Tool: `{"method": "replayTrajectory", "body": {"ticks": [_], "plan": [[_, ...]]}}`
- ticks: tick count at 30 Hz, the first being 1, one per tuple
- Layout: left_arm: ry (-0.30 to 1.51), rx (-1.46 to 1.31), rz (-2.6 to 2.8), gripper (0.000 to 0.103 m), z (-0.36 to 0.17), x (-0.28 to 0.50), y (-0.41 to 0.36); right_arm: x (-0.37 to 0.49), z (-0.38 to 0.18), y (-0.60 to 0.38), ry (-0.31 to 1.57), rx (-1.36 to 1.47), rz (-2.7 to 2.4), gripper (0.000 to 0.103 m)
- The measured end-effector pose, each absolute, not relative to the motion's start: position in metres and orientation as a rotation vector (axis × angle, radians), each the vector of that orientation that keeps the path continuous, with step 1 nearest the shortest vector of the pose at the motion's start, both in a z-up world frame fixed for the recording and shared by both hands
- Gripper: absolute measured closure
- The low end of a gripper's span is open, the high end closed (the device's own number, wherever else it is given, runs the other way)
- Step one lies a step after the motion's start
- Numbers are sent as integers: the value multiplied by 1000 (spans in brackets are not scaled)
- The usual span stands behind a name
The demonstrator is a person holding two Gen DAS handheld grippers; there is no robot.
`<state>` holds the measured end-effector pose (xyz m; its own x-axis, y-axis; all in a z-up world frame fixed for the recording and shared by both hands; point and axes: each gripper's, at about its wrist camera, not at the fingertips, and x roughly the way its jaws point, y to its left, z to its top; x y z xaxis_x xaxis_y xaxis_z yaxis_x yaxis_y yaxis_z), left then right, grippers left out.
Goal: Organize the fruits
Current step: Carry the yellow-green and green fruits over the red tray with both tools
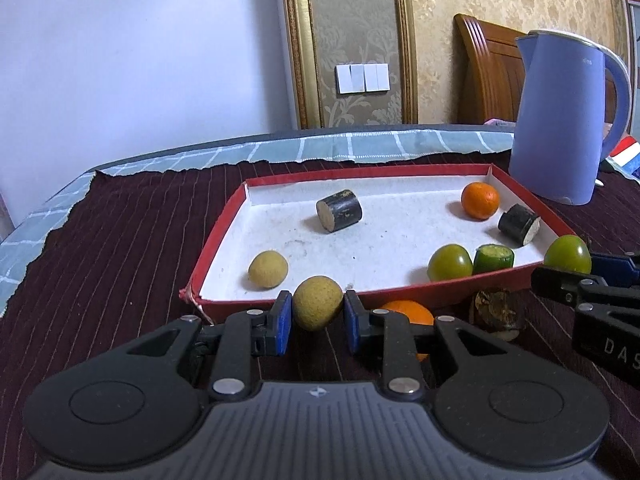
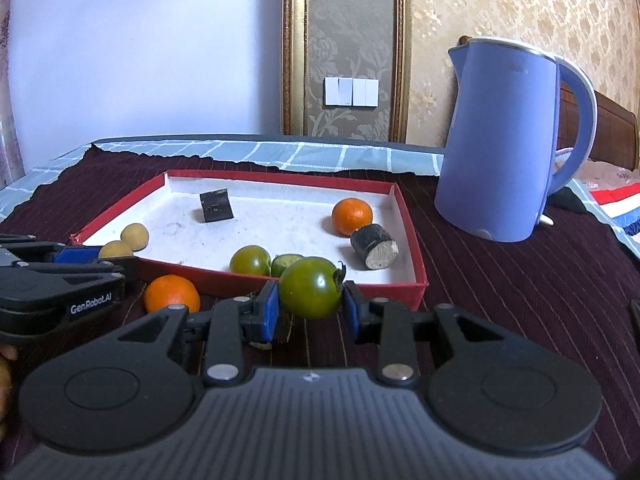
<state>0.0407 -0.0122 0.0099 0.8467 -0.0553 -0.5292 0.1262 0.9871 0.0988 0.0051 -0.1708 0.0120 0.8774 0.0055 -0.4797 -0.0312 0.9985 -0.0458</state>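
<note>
Left gripper (image 1: 317,316) closed on a tan longan-like fruit (image 1: 318,308), blue pads (image 1: 283,322) pressed against both flanks, fruit carried just short of the near wall of the red-rimmed tray (image 1: 224,232). Right gripper (image 2: 310,306) likewise clamped on a green tomato (image 2: 311,287), held at the near rim, right of centre. Both fruits gripped across the widest part, presumably to stop rolling between the pads during transfer. Already lying on the tray's white floor: a second tan fruit (image 1: 268,269) at near left, a green tomato (image 1: 449,263) touching a cut green piece (image 1: 493,258) at near right, an orange (image 1: 480,200) at far right, a dark cylinder (image 1: 339,211) at far centre, and another dark cylinder (image 1: 519,225) just beside the orange. Apparent grouping by kind: held tan fruit lined up with its match, held tomato with the green one. Remaining outside on the dark striped cloth (image 1: 120,240): one orange (image 2: 172,293) between the grippers and a brown rough-skinned item (image 1: 497,312) nearby, identity unclear. Blue kettle (image 1: 568,120) standing at far right, clear of the tray. Judged stage: mid-task, two fruits in transit. Next move likely a lift over the near wall; risk of catching the rim, or of the round fruit rolling after release.
</note>
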Motion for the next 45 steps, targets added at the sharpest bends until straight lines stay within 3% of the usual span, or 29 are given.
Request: {"method": "replayTrajectory", "body": {"ticks": [45], "plan": [[544,169,-45,76,27,91,-31,43,45,-165,460,-122,8,71]]}}
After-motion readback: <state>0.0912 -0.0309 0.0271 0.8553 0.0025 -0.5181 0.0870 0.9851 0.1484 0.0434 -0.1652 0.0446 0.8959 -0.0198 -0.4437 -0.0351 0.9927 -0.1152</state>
